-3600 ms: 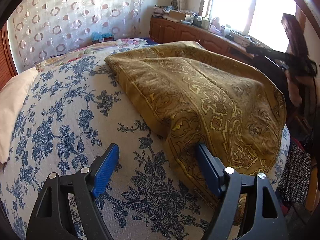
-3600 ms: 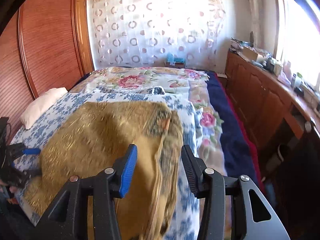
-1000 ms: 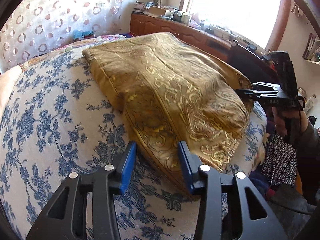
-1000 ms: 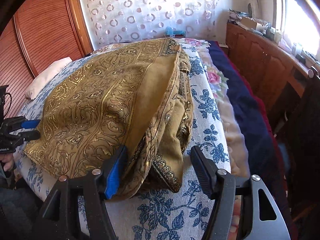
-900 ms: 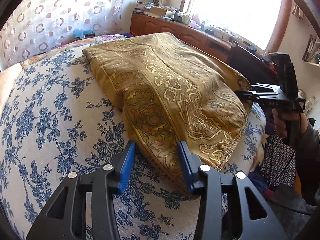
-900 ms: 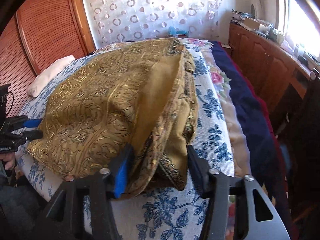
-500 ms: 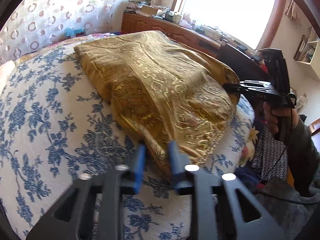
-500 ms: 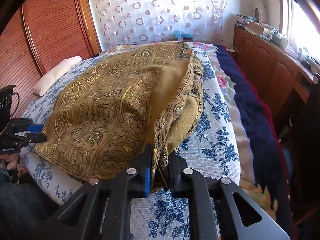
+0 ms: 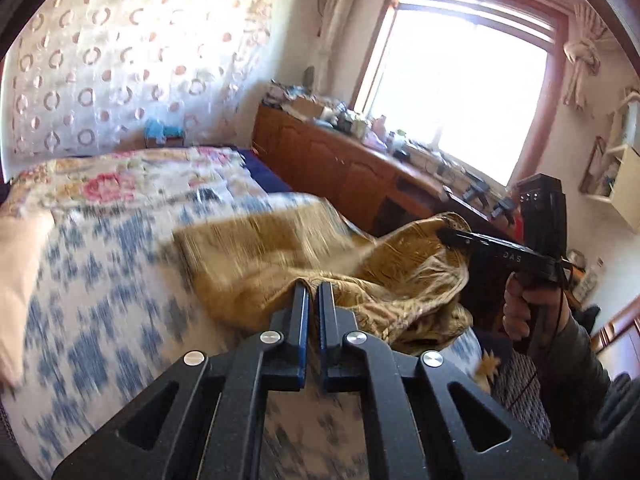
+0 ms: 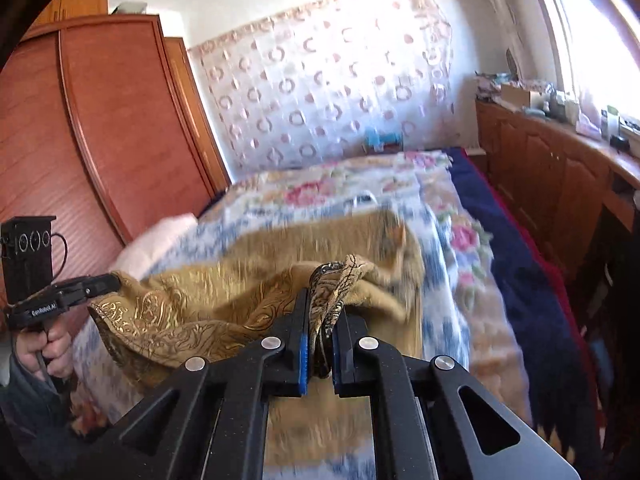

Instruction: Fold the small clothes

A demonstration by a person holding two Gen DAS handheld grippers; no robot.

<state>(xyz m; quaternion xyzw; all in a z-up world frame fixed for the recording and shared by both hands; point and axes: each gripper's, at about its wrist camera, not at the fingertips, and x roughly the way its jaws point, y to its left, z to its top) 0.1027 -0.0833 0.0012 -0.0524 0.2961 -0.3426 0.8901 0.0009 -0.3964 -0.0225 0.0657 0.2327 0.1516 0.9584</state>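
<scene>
A gold patterned cloth (image 9: 260, 248) lies on the bed, and its near edge is lifted off the sheet. My left gripper (image 9: 314, 286) is shut on one near corner, the jaws closing the last little way on the fabric. The right gripper (image 9: 444, 234) shows at the right of the left wrist view, pinching the other corner. In the right wrist view my right gripper (image 10: 324, 300) is shut on a bunched hem of the gold cloth (image 10: 192, 308), its jaws also still tightening. The left gripper (image 10: 114, 278) shows at the left there. The cloth sags between both grips.
The bed has a blue-floral sheet (image 9: 100, 280), a pale pillow (image 9: 16, 280) at the left and a flowered quilt (image 10: 320, 188) further back. A navy blanket (image 10: 520, 260) hangs off the bed's right side. A cluttered wooden cabinet (image 9: 340, 160) runs under the window. A wardrobe (image 10: 100, 120) stands at the left.
Both grippers closed on the cloth's near corners, then rose and tilted up. The near edge came off the bed with them and now hangs between them.
</scene>
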